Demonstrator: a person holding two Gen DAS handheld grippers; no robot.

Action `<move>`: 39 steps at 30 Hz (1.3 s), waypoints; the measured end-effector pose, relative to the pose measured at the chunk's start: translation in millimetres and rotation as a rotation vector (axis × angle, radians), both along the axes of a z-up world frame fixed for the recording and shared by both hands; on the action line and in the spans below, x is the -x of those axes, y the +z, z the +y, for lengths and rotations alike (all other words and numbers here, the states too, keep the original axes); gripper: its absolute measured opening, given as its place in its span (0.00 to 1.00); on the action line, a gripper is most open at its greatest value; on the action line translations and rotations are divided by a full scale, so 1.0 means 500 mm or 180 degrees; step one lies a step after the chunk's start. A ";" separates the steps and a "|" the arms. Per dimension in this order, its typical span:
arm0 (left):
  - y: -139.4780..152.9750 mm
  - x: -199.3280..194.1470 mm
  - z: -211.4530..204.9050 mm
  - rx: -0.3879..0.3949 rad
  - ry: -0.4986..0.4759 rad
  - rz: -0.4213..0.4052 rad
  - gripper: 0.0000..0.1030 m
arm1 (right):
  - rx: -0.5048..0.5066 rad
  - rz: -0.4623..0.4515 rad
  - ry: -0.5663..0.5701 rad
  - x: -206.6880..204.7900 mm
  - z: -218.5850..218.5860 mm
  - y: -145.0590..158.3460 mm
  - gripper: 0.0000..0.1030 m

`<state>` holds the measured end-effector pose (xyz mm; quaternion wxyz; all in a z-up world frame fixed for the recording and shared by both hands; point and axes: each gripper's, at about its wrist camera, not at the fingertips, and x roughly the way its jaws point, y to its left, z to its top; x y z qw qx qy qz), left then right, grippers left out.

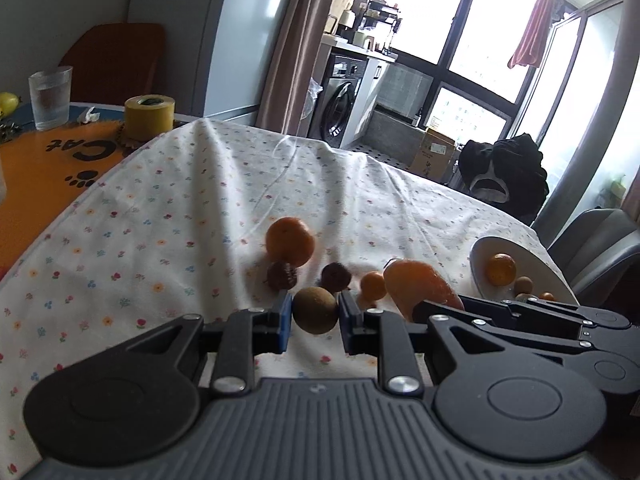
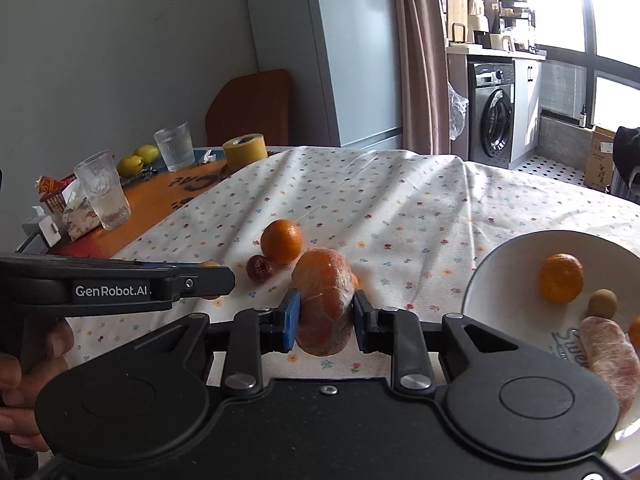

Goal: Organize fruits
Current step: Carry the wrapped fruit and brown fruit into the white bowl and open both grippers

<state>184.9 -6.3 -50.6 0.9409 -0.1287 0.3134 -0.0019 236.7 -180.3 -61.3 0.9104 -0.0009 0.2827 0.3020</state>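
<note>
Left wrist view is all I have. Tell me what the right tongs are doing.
Observer: The right tongs are closed on the wrapped orange, both pads against it.
Operator: Report the plate.
Observer: The plate also holds a pink wrapped piece, hidden from you.
Operator: Check the far table.
Observer: A second glass stands beside a tissue box.
</note>
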 end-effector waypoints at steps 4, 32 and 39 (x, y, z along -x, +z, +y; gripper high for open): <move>0.015 -0.007 -0.034 -0.0042 -0.0122 -0.0067 0.22 | -0.0014 -0.0038 -0.0138 0.000 -0.035 0.008 0.25; -0.003 -0.097 -0.253 -0.0223 -0.0905 -0.0005 0.22 | -0.0258 -0.0215 -0.1318 0.032 -0.284 -0.015 0.25; -0.023 -0.110 -0.281 -0.0165 -0.0962 0.0085 0.22 | -0.0285 -0.0175 -0.1434 0.032 -0.311 -0.024 0.25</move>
